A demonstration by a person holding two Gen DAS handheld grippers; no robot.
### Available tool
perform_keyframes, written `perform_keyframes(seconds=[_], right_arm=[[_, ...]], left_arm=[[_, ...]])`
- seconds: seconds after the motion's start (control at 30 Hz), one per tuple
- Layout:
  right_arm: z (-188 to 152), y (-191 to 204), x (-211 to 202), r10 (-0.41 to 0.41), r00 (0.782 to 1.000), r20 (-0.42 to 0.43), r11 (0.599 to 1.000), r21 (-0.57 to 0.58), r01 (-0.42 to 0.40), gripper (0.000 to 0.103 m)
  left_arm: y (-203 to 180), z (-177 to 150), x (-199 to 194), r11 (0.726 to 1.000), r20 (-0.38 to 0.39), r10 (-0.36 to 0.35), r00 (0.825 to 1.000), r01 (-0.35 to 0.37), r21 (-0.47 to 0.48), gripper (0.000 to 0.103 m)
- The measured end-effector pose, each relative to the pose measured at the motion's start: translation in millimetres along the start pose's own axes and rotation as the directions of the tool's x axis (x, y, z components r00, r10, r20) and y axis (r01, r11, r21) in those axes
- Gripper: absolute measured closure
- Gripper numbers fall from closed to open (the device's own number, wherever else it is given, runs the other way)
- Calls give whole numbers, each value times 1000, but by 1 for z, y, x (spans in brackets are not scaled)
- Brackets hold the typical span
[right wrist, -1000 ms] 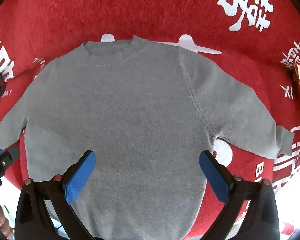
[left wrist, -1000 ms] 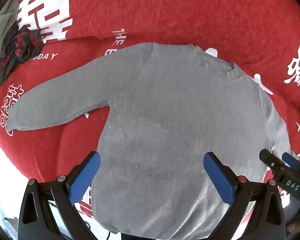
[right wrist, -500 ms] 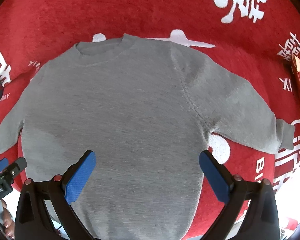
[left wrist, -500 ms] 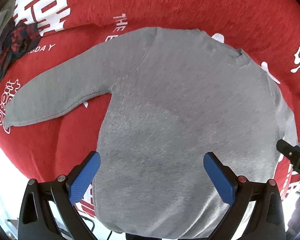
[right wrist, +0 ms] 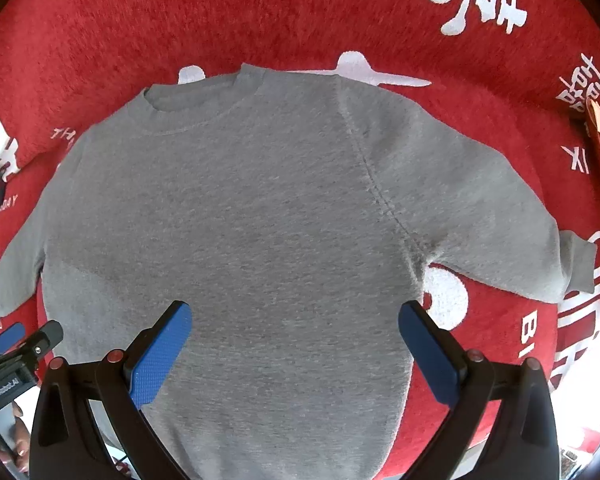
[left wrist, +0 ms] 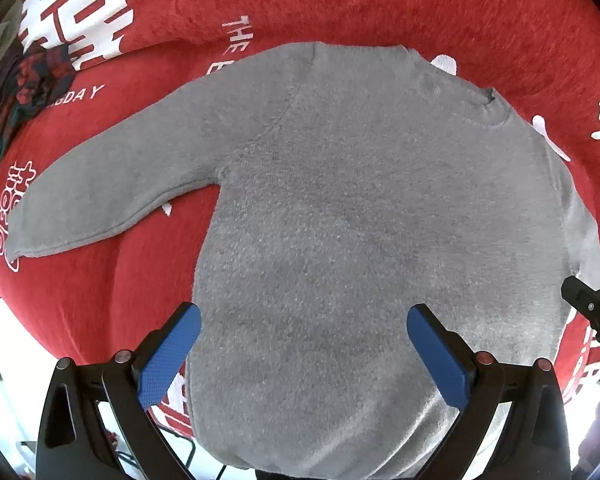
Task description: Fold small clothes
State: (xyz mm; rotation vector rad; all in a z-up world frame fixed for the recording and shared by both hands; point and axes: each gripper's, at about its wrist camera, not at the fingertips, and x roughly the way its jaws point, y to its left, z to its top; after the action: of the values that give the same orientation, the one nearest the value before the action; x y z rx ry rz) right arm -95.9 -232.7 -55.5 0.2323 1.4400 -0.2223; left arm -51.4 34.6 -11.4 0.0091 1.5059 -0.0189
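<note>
Grey sweater (left wrist: 364,220) lies flat on red blanket (left wrist: 380,8), sleeves out; left tool (left wrist: 304,344) & right tool (right wrist: 295,338) both spread wide above hem, probably not touching.

Each claw, left (left wrist: 303,342) and right (right wrist: 294,338), has two black angular arms tipped with blue textured pads (right wrist: 162,354), small red screw heads (left wrist: 122,357) just behind the pads, and the left one carries a white-lettered label (right wrist: 3,389).

Grey knit sweater (left wrist: 360,220) lies flat, front up, unfolded. Both sleeves spread out to the sides, crew neck at the far end, hem nearest the cameras.
</note>
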Motion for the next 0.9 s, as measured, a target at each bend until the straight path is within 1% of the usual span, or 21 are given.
perform_keyframes(seconds=[0.53,0.9], right_arm=[[-1,8,3,5,1000,-12,1000,11,-5,0],[-6,19,2,8,1000,-10,1000,2,-8,0]], left_arm=[[3,7,4,1000,-9,6,1000,-6,11,0],[11,3,4,1000,-4,-1,1000,1,6,0]])
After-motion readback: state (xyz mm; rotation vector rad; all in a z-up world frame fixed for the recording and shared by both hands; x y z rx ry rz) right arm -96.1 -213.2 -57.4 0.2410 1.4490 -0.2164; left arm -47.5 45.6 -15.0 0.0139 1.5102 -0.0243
